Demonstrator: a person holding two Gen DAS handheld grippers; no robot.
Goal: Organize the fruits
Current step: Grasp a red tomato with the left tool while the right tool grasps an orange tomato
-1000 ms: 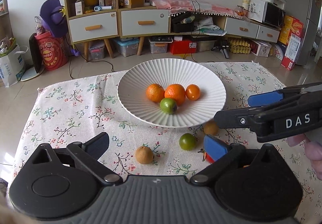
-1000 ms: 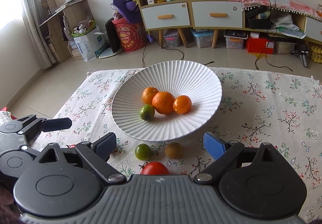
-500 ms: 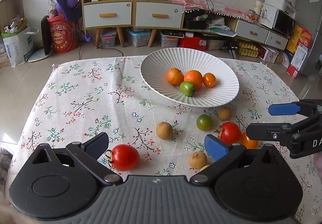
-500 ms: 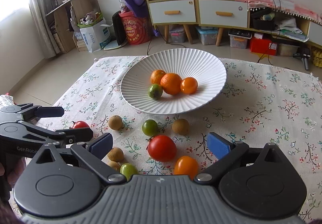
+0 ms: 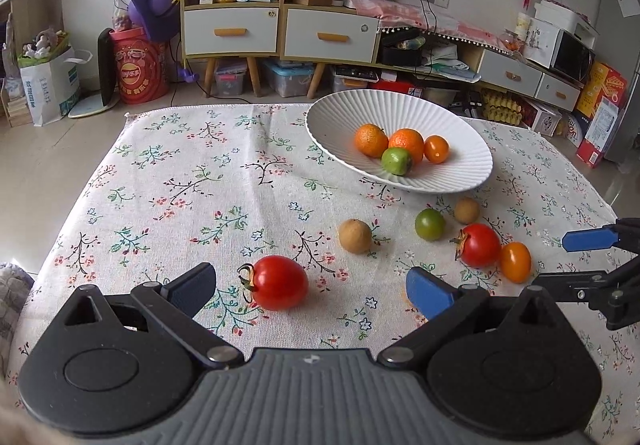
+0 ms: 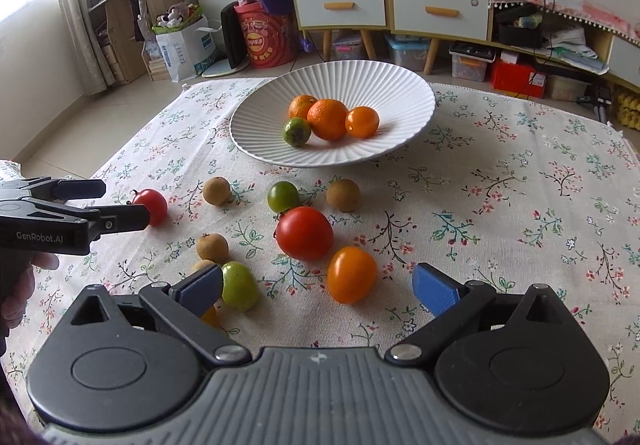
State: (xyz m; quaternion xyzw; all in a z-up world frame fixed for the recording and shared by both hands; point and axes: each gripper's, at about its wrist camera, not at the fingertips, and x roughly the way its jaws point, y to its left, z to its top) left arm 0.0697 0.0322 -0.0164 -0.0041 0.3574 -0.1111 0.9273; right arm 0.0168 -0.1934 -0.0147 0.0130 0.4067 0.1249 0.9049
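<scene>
A white ribbed bowl point(image 5: 448, 121) point(image 6: 392, 93) holds oranges and one green fruit. Loose fruit lies on the floral cloth in front of it. My left gripper point(image 5: 312, 285) is open and empty, with a red tomato point(image 5: 279, 282) just ahead between its fingers. My right gripper point(image 6: 318, 285) is open and empty, with an orange tomato point(image 6: 351, 274) between its fingers and a larger red tomato point(image 6: 305, 232) just beyond. A green fruit point(image 6: 239, 285) sits by its left finger. Brown round fruits point(image 6: 216, 190) and a dark green fruit point(image 6: 283, 196) lie nearer the bowl.
The cloth-covered table point(image 5: 180, 181) ends at the far edge in front of the floor. Shelves, drawers and boxes point(image 5: 280, 33) stand along the back wall. Each gripper shows at the edge of the other's view, the right one point(image 5: 592, 257) and the left one point(image 6: 80, 213).
Both grippers have pulled back from the bowl toward the near side of the table. More loose fruit has come into view. Both stay open.
</scene>
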